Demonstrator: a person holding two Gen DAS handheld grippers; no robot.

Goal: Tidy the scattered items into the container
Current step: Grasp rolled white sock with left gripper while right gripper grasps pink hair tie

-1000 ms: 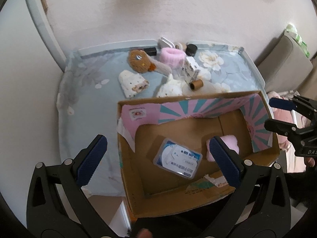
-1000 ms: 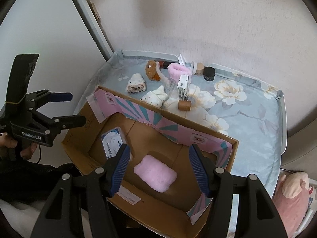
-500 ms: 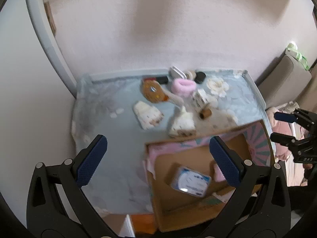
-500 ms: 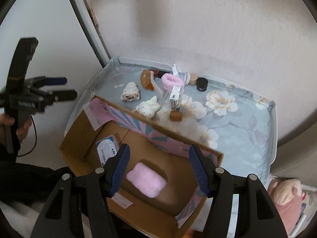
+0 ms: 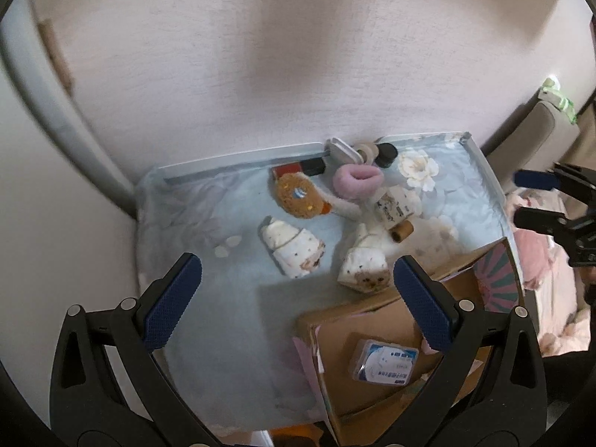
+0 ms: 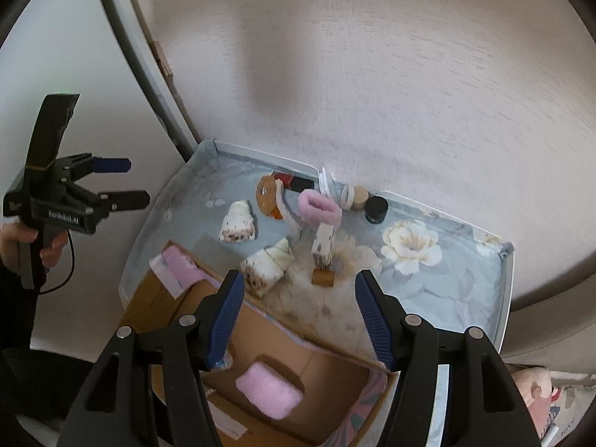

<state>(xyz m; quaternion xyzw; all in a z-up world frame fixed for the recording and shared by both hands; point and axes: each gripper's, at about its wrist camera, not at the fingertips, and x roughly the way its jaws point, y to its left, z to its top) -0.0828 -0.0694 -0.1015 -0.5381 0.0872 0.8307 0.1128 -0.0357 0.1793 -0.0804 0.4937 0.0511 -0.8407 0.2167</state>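
Your left claw (image 5: 294, 294) is spread wide and holds nothing. It hangs above the counter (image 5: 208, 223), which carries a pale blue floral cloth. Just ahead of its left finger (image 5: 171, 301), between the two fingers, lies a rolled spotted cloth (image 5: 292, 247). Farther ahead sits a brown round plush (image 5: 298, 195), and beyond that a small red and black item (image 5: 298, 167) against the far rim. Ahead of the right finger lies a second spotted roll (image 5: 367, 266), with a cork-coloured tube (image 5: 401, 230) and a small white printed box (image 5: 393, 206) just beyond it. A pink fuzzy ring (image 5: 355, 178) lies farther out, near a black-capped jar (image 5: 385, 152). Below the right finger stands the cardboard box (image 5: 335, 339), open, with a clear-cased pack (image 5: 383, 363) inside.

Your right claw (image 6: 300, 318) is also spread wide and empty. Well to its left, your other claw appears in the air, clear of the counter. Just ahead of its left finger (image 6: 225, 313) lies one spotted roll, touching the box's far wall. Between the fingers and ahead stand the cork-coloured tube and the white box. Directly below the claw, a pink pad (image 6: 268, 391) rests on the box floor.
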